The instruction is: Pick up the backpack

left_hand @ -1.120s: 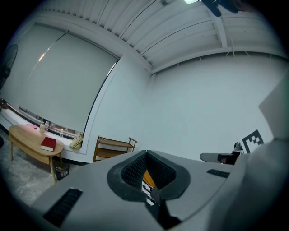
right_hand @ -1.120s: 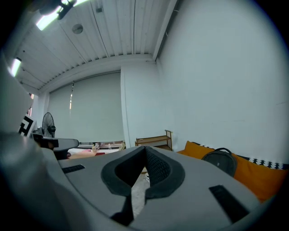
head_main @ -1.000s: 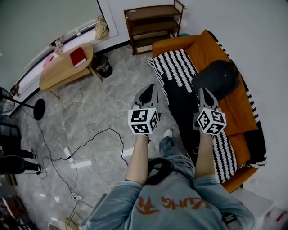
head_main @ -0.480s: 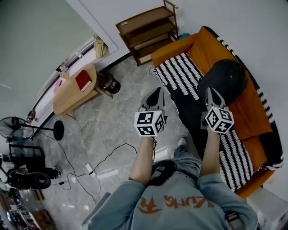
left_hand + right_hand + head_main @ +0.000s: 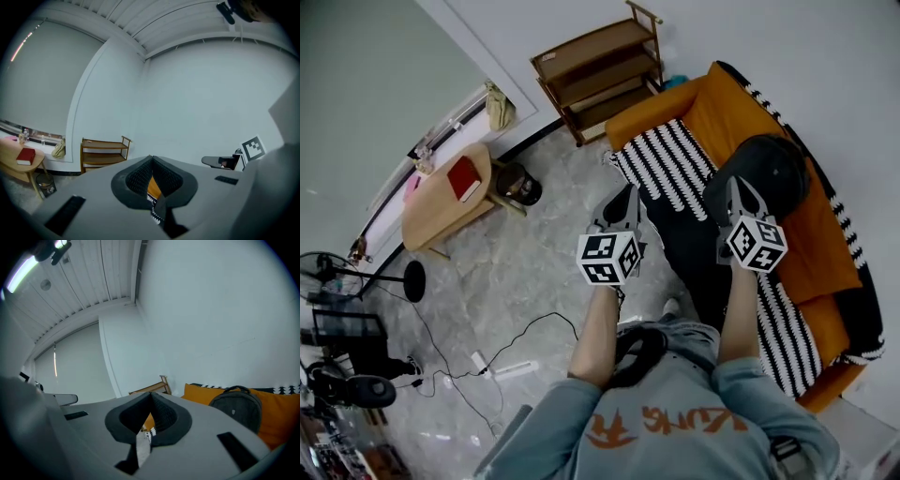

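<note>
A dark grey backpack (image 5: 766,172) leans upright against the back of the orange sofa (image 5: 736,108); the right gripper view has the backpack (image 5: 236,409) to the right of the jaws. My right gripper (image 5: 739,185) is shut and empty, its tip over the backpack's left edge in the head view. Over the floor beside the sofa's striped blanket (image 5: 675,167) hangs my left gripper (image 5: 625,198), also shut with nothing in it. The left gripper view shows only a sliver of orange sofa past the closed jaws (image 5: 151,160).
A wooden shelf (image 5: 595,66) stands against the wall left of the sofa. A low wooden table (image 5: 441,192) with a red book (image 5: 464,177) and a dark bin (image 5: 517,183) sit further left. Cables (image 5: 478,347) trail across the marble floor, with a fan (image 5: 337,281) at the left.
Both grippers, still shut, have come closer to the sofa. The right one's tip now overlaps the backpack's edge in the head view. The view has swung left.
</note>
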The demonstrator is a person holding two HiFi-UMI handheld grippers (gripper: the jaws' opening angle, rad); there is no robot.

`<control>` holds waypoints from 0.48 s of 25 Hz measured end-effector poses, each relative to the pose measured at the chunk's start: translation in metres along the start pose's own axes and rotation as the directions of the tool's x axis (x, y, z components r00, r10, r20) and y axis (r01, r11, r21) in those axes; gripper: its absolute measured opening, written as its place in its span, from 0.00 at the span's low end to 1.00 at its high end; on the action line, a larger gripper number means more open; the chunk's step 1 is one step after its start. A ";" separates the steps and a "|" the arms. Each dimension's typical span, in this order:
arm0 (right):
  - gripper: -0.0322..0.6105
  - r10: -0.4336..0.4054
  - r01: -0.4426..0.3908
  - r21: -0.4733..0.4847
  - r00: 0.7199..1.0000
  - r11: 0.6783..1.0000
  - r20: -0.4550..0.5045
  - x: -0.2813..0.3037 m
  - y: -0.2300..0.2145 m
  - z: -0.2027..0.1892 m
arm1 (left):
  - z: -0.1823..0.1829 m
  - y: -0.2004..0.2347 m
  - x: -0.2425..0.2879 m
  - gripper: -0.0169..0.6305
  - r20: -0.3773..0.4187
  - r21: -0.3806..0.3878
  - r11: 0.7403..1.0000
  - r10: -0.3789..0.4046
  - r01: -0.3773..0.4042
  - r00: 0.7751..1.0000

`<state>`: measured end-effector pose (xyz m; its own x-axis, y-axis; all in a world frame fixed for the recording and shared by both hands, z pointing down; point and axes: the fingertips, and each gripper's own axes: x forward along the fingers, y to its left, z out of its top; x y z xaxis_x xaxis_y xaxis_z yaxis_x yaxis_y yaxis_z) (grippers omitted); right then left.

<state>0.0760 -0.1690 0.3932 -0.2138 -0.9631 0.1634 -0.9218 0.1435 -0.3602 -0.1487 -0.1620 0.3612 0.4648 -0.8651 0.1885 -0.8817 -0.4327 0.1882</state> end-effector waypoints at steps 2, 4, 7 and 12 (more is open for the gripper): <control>0.05 0.035 -0.036 -0.003 0.999 0.999 -0.012 0.010 0.014 -0.002 | 0.001 0.006 0.000 0.06 0.005 -0.020 1.000 0.014 -0.014 1.000; 0.05 0.074 -0.075 -0.024 0.997 0.997 -0.021 0.019 0.030 -0.003 | 0.006 0.009 0.000 0.06 0.025 -0.025 0.999 0.023 -0.022 0.999; 0.05 0.109 -0.110 -0.054 0.994 0.992 -0.031 0.027 0.044 -0.002 | 0.006 0.016 0.000 0.06 0.037 -0.033 0.999 0.043 -0.042 0.998; 0.05 0.107 -0.110 -0.068 0.993 0.992 -0.047 0.032 0.047 -0.004 | -0.001 0.031 0.004 0.06 0.014 -0.050 0.997 0.060 -0.059 0.998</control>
<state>0.0246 -0.1922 0.3855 -0.3264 -0.9303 0.1673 -0.9124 0.2638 -0.3130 -0.1738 -0.1788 0.3692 0.4096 -0.8931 0.1858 -0.9026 -0.3673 0.2243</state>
